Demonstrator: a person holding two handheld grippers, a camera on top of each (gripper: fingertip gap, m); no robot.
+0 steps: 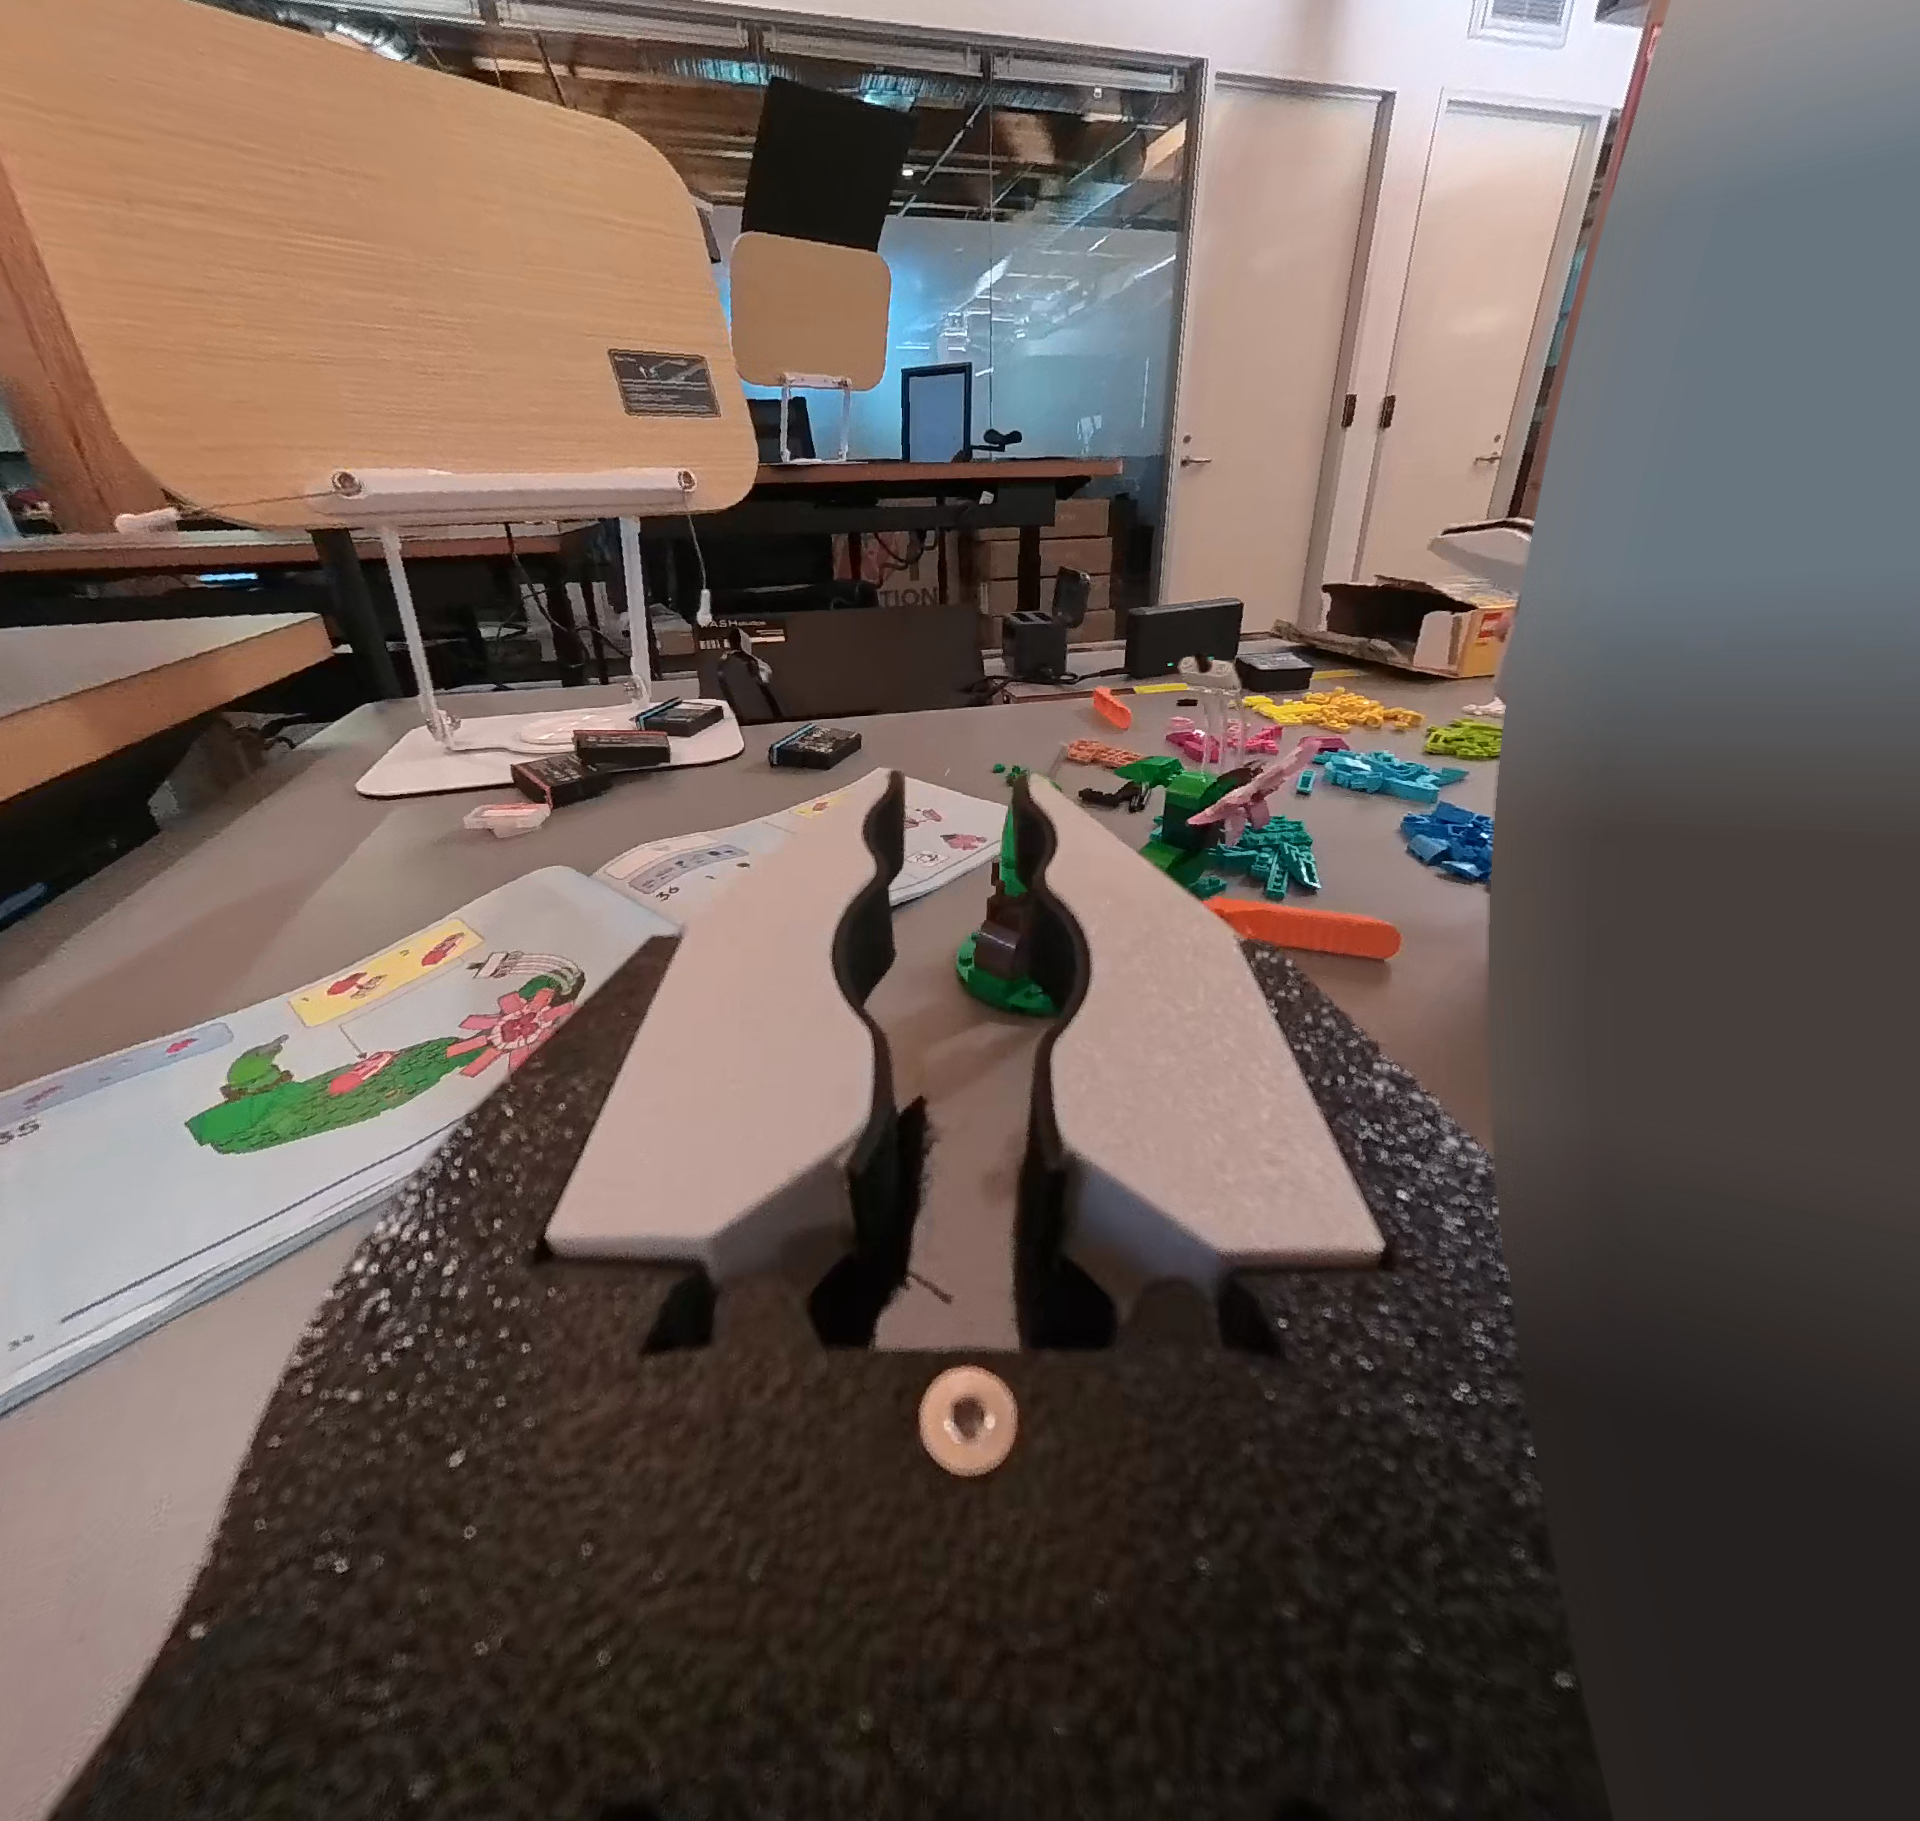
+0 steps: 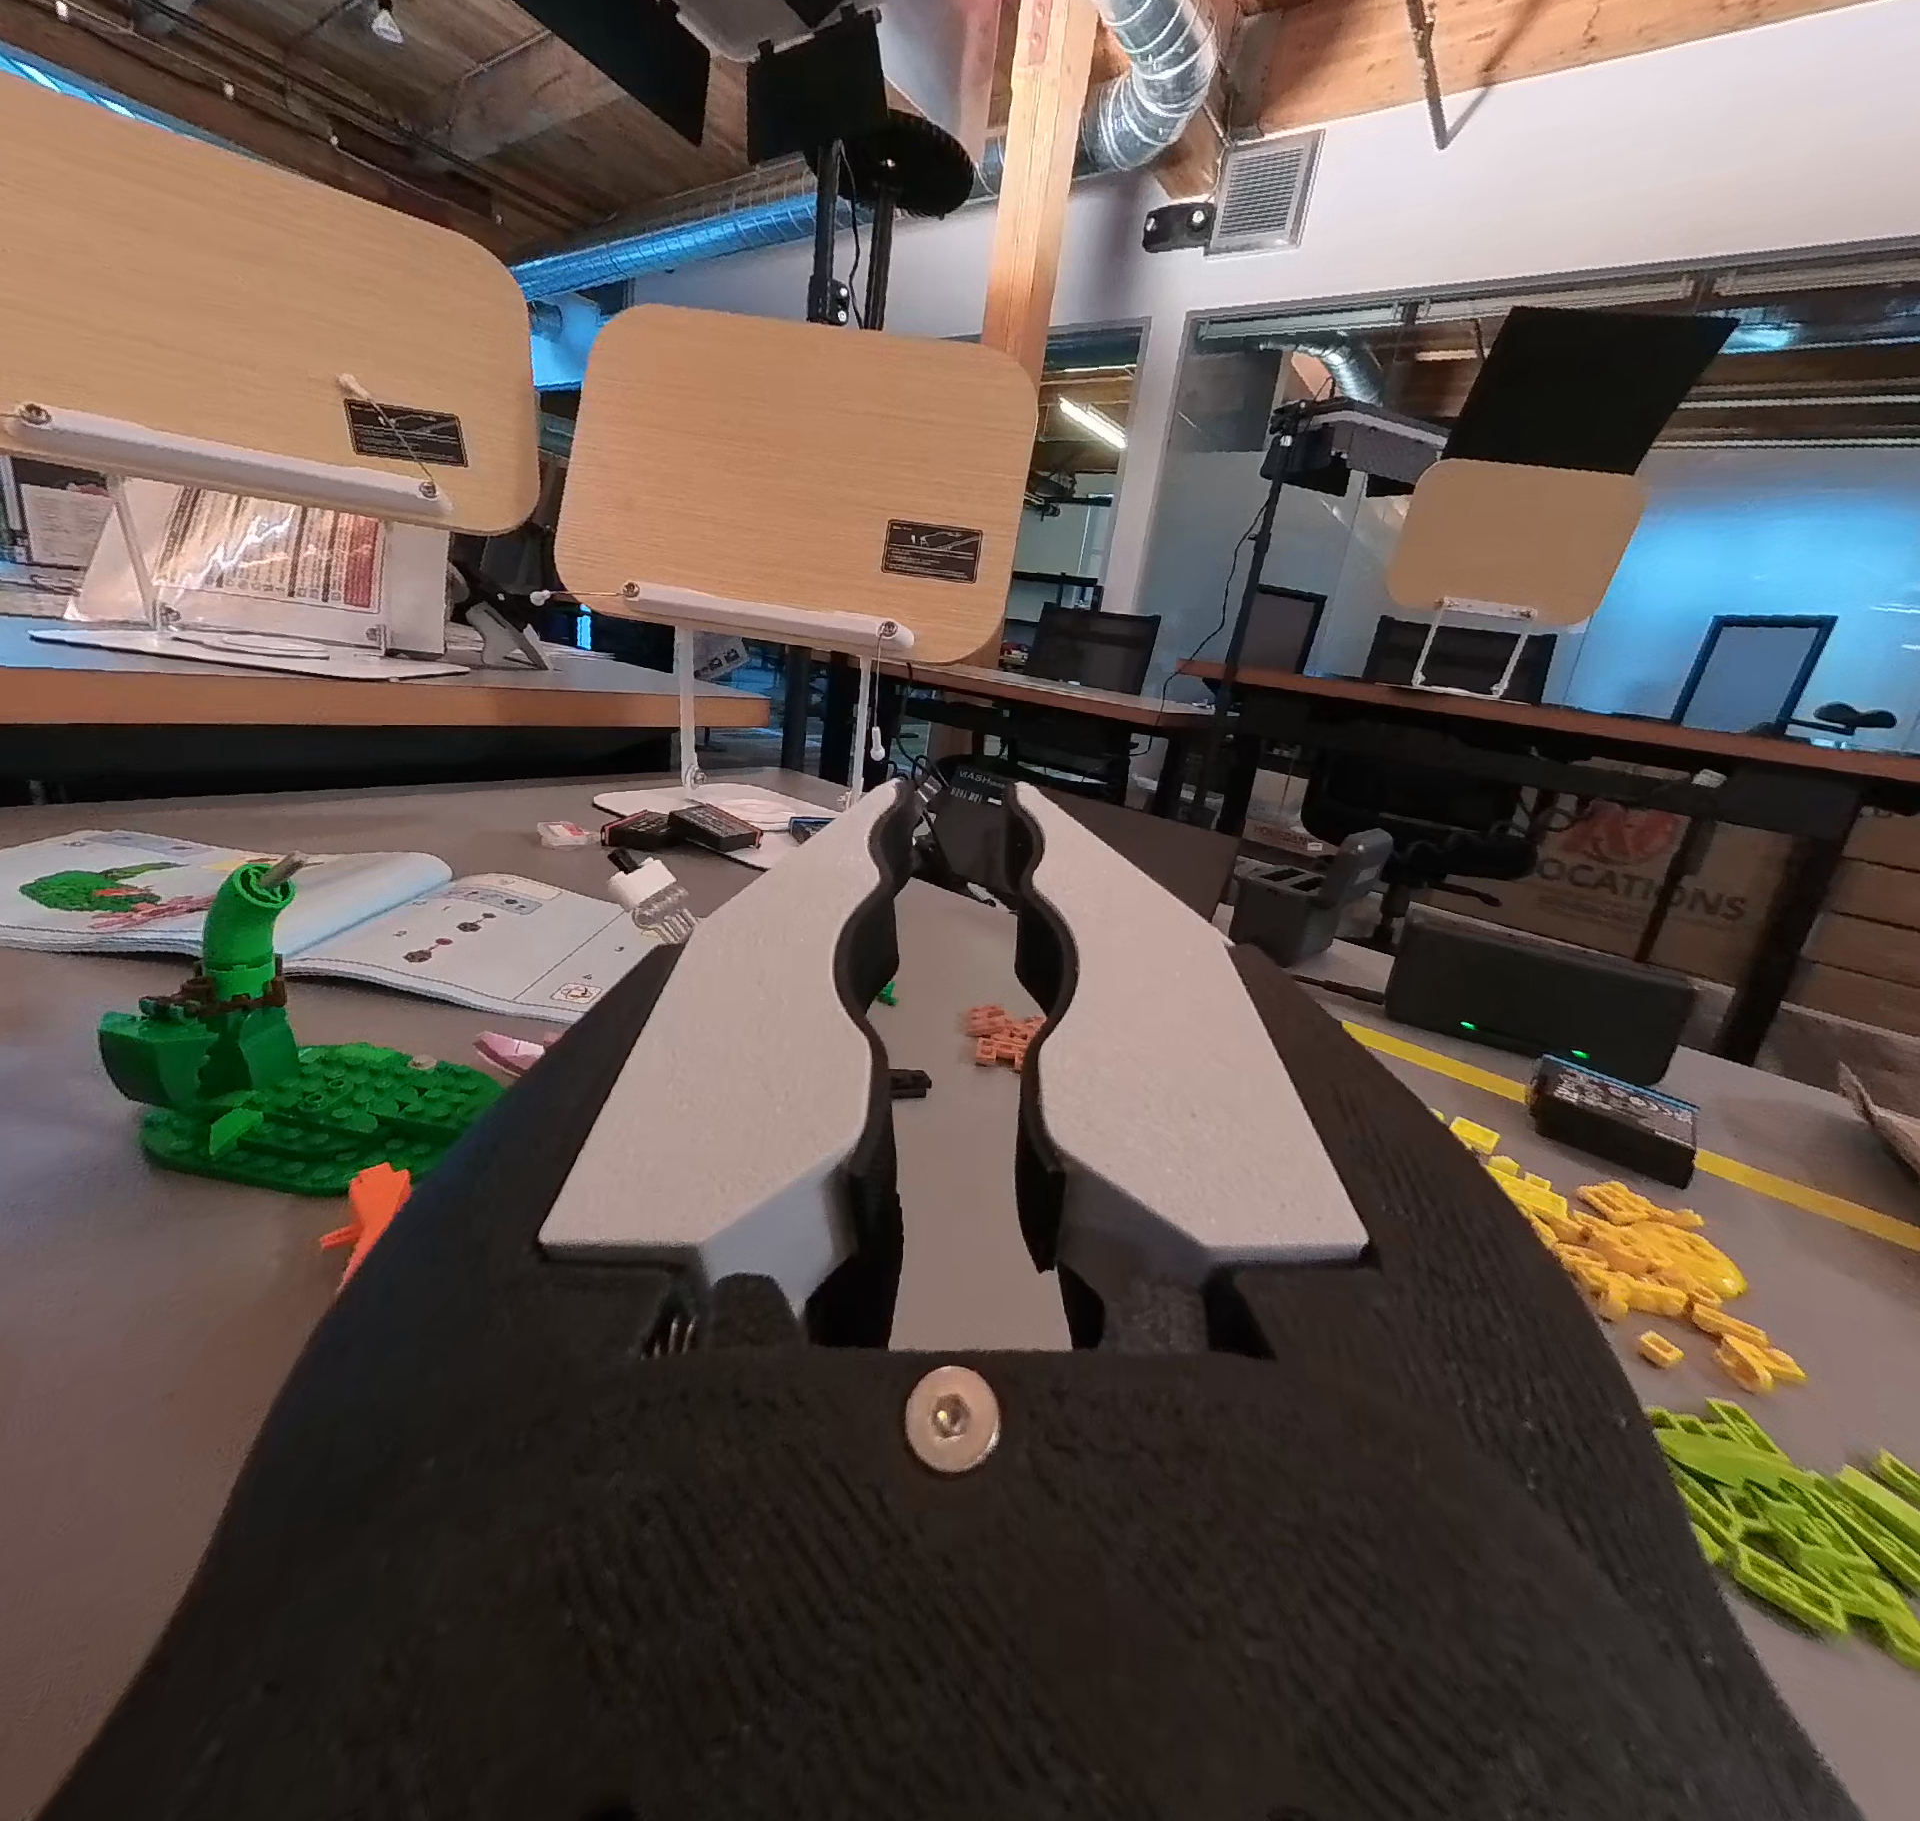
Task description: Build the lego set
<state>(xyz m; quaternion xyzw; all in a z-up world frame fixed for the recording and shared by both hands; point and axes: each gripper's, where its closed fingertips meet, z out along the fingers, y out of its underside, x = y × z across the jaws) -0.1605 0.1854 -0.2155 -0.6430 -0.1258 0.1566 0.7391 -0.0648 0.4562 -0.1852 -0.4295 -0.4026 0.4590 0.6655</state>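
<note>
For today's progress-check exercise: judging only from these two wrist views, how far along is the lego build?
Done: a green base with a curved stem stands assembled on the table. In hand: nothing clearly; the left gripper and right gripper are both open, a small green-and-brown piece showing between the left's fingers. Left: plenty, since sorted piles of yellow bricks and lime bricks remain loose, and the instruction booklet lies open.

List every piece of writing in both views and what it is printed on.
I do not copy out wording, so here is what bears it.
Instruction booklet: page numbers and step panels, legible.
Black plate on the wooden board: too small to read.
Cardboard boxes: large printed letters, partly hidden.
Black battery: label too small to read.
Printed sheet behind the left board: blurred.
</note>
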